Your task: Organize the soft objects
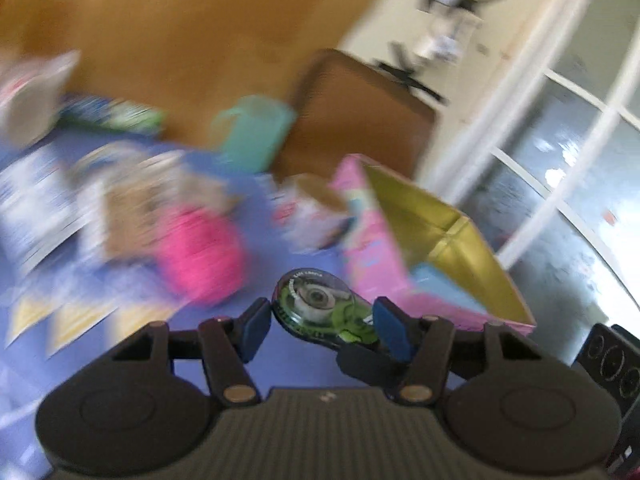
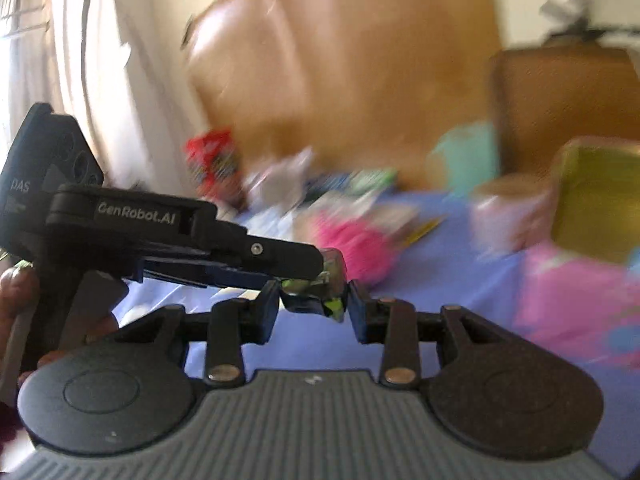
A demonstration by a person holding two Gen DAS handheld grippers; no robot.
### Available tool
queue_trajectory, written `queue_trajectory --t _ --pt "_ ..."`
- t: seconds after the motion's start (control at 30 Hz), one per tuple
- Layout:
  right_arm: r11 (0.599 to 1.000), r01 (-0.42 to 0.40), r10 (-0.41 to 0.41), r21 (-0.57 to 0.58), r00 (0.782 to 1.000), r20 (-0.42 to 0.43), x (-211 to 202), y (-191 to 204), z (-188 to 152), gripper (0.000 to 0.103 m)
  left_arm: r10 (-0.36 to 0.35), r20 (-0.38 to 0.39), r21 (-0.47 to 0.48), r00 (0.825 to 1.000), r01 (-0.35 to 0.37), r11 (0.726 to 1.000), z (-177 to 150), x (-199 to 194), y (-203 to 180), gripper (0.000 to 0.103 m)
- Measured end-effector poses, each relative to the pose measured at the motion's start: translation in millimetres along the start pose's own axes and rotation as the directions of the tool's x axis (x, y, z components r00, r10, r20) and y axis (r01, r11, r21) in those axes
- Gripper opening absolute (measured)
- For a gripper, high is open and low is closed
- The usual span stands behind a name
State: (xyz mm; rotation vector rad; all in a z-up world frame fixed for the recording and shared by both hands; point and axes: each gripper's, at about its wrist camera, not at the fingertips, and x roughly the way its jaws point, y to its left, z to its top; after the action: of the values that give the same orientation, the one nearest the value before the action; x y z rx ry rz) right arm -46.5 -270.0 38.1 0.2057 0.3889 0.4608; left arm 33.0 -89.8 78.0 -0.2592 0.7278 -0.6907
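A small clear-and-green tape dispenser [image 1: 316,300] sits between the blue pads of my left gripper [image 1: 324,320], which is shut on it. In the right wrist view the same dispenser [image 2: 332,272] is also pinched between the pads of my right gripper [image 2: 314,304]. The left gripper [image 2: 320,268] reaches in from the left there, held by a hand. Both grippers hover over a blue cloth [image 1: 280,368]. A blurred pink fluffy thing [image 1: 200,252] [image 2: 352,244] lies on the cloth beyond them.
An open box [image 1: 440,232] [image 2: 592,200], pink outside and gold inside, stands to the right. A teal cup [image 1: 252,136], packets and papers lie farther back on the cloth. A wooden board [image 1: 180,32] and a brown chair [image 1: 360,112] stand behind. Both views are motion-blurred.
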Motion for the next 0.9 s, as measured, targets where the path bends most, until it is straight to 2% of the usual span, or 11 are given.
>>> queue_trajectory --t 0.13,0.23,0.33,0.4,0.47,0.53,0.6,0.67,0.73,0.8,0.9 --pt "0.991 0.128 -0.131 0.039 0.987 0.093 -33.3 -41.9 10.9 0.04 -0.049 -0.017 0.122 0.999 0.051 0.991 23.2 47.6 -58.9 0.057" --pt "0.978 0.194 -0.202 0.081 0.974 0.107 -43.5 -72.0 15.8 0.04 -0.065 -0.029 0.18 0.997 0.069 0.981 30.6 85.7 -89.0 0.061" --pt "0.965 0.249 -0.256 0.084 0.964 0.077 -37.0 -94.6 15.2 0.04 -0.053 -0.065 0.184 0.996 0.064 0.981 31.9 121.5 -101.3 0.066" --pt "0.937 0.344 -0.347 0.058 0.937 0.04 -29.6 -103.6 12.3 0.042 -0.034 -0.083 0.184 0.996 0.049 0.982 28.0 130.0 -101.4 0.066" --pt "0.922 0.38 -0.384 0.075 0.922 0.052 -30.7 -107.3 8.8 0.049 -0.034 -0.065 0.176 0.997 0.046 0.983 24.2 121.9 -97.0 0.067" --pt "0.926 0.357 -0.368 0.124 0.926 0.086 -40.2 -109.6 8.9 0.049 -0.061 -0.031 0.162 0.998 0.066 0.985 22.1 100.5 -85.3 0.067" --pt "0.931 0.342 -0.357 0.129 0.927 0.117 -43.2 -101.1 12.4 0.048 -0.053 0.014 0.147 0.999 0.05 0.988 18.4 71.7 -65.6 0.067" --pt "0.952 0.29 -0.302 0.103 0.942 0.144 -41.9 -88.6 19.9 0.048 -0.038 0.057 0.111 0.998 0.031 0.993 12.2 43.2 -39.4 0.069" --pt "0.976 0.209 -0.215 0.054 0.967 0.136 -28.2 -66.9 28.5 0.048 0.022 0.091 0.062 0.996 -0.027 0.998 0.4 15.7 -7.5 0.072" --pt "0.993 0.12 -0.119 -0.005 0.989 0.088 -6.1 -40.0 31.0 0.049 0.129 0.109 0.019 0.986 -0.132 0.991 -13.5 -8.3 25.8 0.072" --pt "0.995 0.058 -0.06 -0.083 0.998 -0.03 43.6 -6.8 23.7 0.051 0.238 0.101 -0.073 0.966 -0.232 0.97 -31.7 -40.0 74.1 0.072"
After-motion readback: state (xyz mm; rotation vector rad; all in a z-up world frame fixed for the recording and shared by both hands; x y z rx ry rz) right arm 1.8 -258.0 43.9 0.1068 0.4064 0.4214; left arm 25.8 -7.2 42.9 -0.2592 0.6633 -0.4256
